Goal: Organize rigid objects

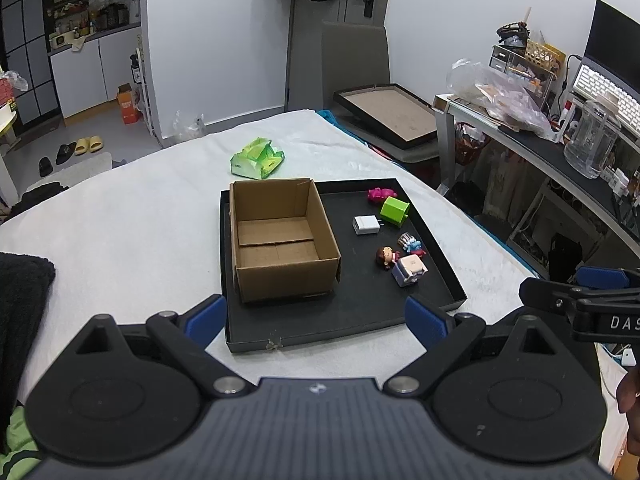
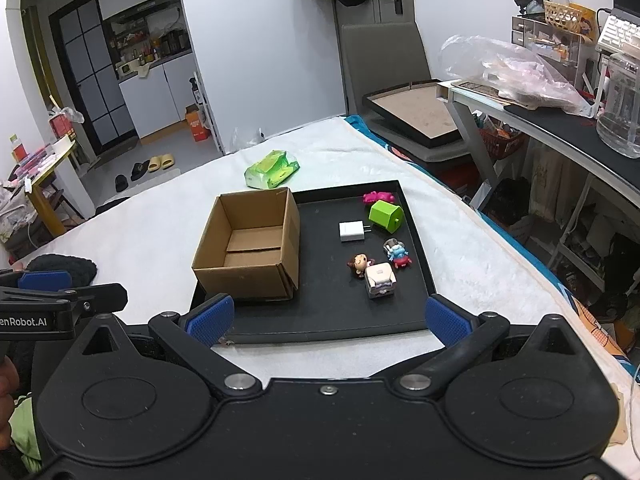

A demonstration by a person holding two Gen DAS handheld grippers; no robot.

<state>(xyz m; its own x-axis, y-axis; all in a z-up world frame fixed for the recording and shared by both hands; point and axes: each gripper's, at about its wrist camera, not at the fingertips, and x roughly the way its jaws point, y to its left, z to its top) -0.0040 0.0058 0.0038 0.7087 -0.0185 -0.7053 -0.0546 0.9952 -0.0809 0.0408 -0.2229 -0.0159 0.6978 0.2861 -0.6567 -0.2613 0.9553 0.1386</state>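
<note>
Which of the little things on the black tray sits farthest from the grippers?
The pink toy, at the tray's far edge just beyond the green block; the other pieces lie nearer.

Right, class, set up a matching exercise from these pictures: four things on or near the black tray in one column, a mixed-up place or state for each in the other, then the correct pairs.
Things
1. cardboard box
2. white charger
3. green packet
4. pink toy

Places or states
A. lying on the white cover, beyond the black tray
B. at the tray's far right corner
C. open-topped, nothing visible inside, on the tray's left side
D. between the box and the green block

Pairs: 1-C, 2-D, 3-A, 4-B
</note>
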